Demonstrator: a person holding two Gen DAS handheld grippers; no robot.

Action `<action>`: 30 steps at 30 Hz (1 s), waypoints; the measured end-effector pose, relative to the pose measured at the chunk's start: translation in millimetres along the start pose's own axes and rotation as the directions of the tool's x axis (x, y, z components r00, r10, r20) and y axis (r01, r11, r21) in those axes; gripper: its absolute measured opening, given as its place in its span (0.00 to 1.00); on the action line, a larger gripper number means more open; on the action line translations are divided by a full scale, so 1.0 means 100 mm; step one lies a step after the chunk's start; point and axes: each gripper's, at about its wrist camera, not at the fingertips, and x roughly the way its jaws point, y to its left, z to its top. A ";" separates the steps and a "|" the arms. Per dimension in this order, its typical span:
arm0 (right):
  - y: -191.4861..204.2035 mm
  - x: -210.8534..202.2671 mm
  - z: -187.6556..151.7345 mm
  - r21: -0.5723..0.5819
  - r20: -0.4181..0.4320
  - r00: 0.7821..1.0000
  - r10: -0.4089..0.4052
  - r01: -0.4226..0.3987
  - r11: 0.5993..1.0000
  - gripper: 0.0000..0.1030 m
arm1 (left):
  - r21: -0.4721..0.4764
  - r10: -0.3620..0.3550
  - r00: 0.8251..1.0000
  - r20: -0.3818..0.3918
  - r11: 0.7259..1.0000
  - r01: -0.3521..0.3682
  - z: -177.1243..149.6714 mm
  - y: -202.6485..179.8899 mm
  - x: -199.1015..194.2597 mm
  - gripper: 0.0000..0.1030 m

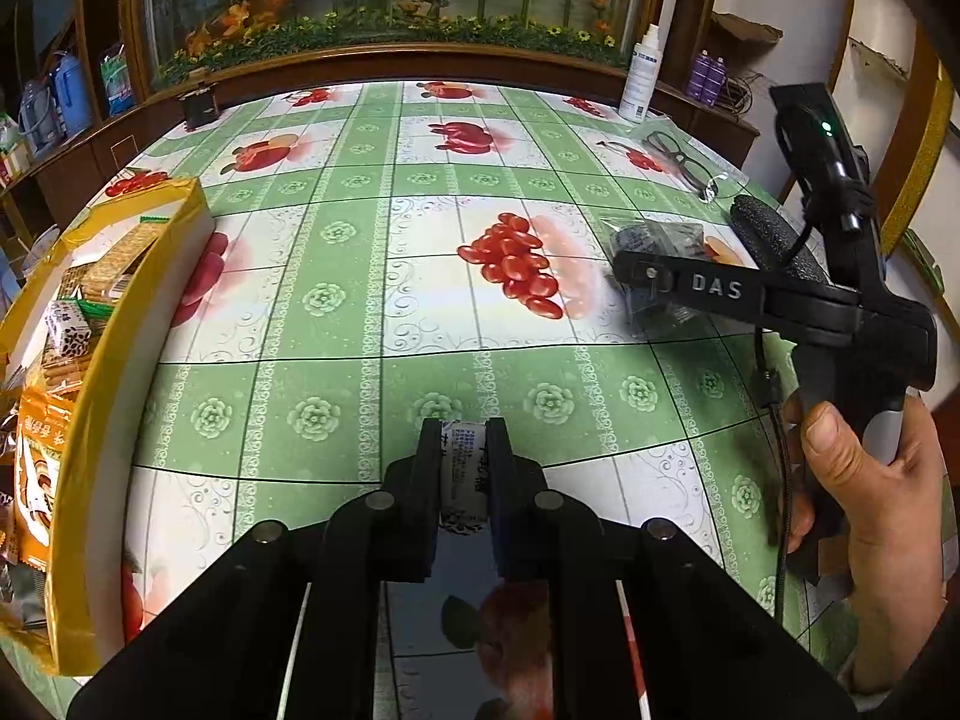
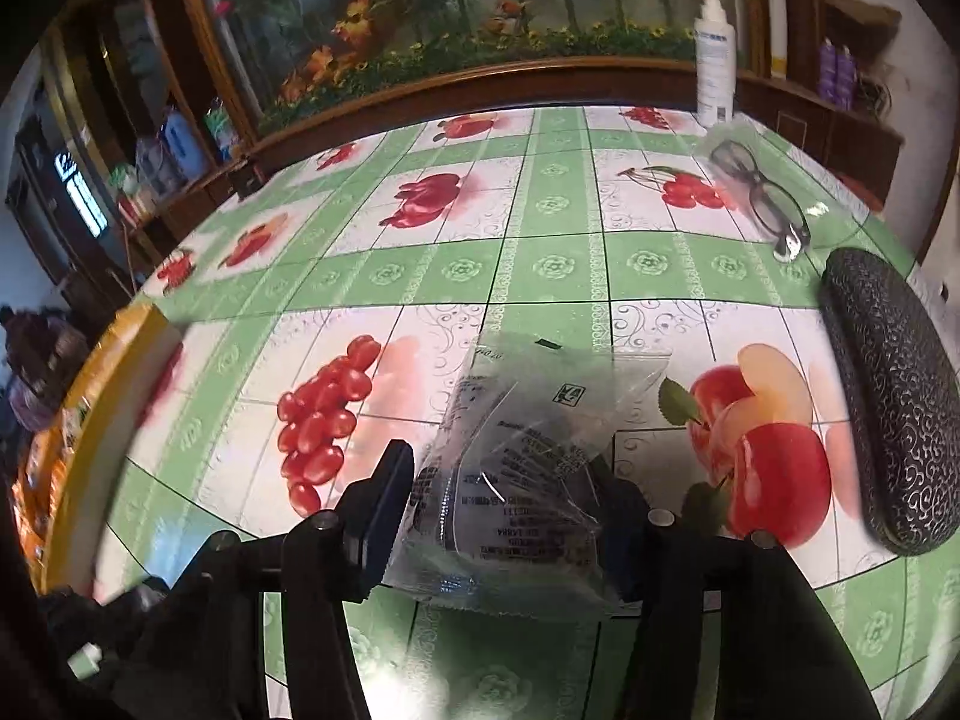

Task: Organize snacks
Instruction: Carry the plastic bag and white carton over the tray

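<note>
My left gripper (image 1: 462, 438) is shut on a small white wrapped snack (image 1: 463, 474) with printed text, held above the green fruit-print tablecloth. My right gripper (image 2: 504, 480) is shut on a clear plastic bag with dark contents (image 2: 516, 468), just above the table. In the left wrist view the right gripper (image 1: 648, 282) shows at the right with that bag (image 1: 660, 246). A yellow-rimmed box (image 1: 102, 324) holding several snack packs stands at the left; it also shows in the right wrist view (image 2: 102, 384), blurred.
Black glasses (image 2: 762, 198) in clear wrap lie at the far right, with a black textured glasses case (image 2: 894, 396) nearer. A white spray bottle (image 2: 714, 60) stands at the table's far edge against a wooden cabinet. A person's hand (image 1: 870, 480) holds the right gripper.
</note>
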 end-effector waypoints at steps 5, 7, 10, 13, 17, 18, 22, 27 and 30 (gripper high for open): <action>-0.01 -0.17 -0.05 -0.001 0.050 0.997 0.061 -0.061 0.998 0.45 | -0.014 0.012 1.000 0.007 1.000 -0.012 -0.01 0.07 -0.04 0.10; 0.04 -0.26 -0.07 -0.008 0.064 0.995 0.077 -0.077 0.997 0.45 | -0.019 0.021 1.000 0.014 1.000 -0.021 -0.01 0.10 -0.07 0.10; 0.12 -0.39 -0.10 -0.017 0.077 0.988 0.131 -0.130 0.991 0.45 | -0.026 0.039 0.999 0.025 0.999 -0.038 -0.01 0.16 -0.14 0.10; 0.23 -0.53 -0.15 -0.020 0.086 0.978 0.188 -0.187 0.982 0.45 | -0.036 0.065 0.997 0.046 0.997 -0.063 -0.02 0.22 -0.24 0.10; 0.36 -0.70 -0.23 -0.031 0.101 0.964 0.247 -0.245 0.969 0.45 | -0.050 0.111 0.991 0.079 0.993 -0.107 -0.03 0.33 -0.38 0.11; 0.39 -0.74 -0.26 -0.034 0.104 0.960 0.259 -0.257 0.966 0.45 | -0.055 0.120 0.989 0.084 0.992 -0.116 -0.04 0.36 -0.41 0.11; 0.49 -0.88 -0.34 -0.036 0.110 0.945 0.309 -0.307 0.951 0.45 | -0.082 0.153 0.983 0.104 0.986 -0.145 -0.06 0.49 -0.52 0.11; 0.64 -0.98 -0.40 -0.053 0.106 0.928 0.358 -0.355 0.934 0.45 | -0.108 0.184 0.976 0.120 0.979 -0.171 -0.11 0.62 -0.63 0.11; 0.76 -1.01 -0.42 -0.067 0.101 0.919 0.382 -0.377 0.924 0.45 | -0.129 0.204 0.971 0.129 0.974 -0.187 -0.15 0.71 -0.71 0.11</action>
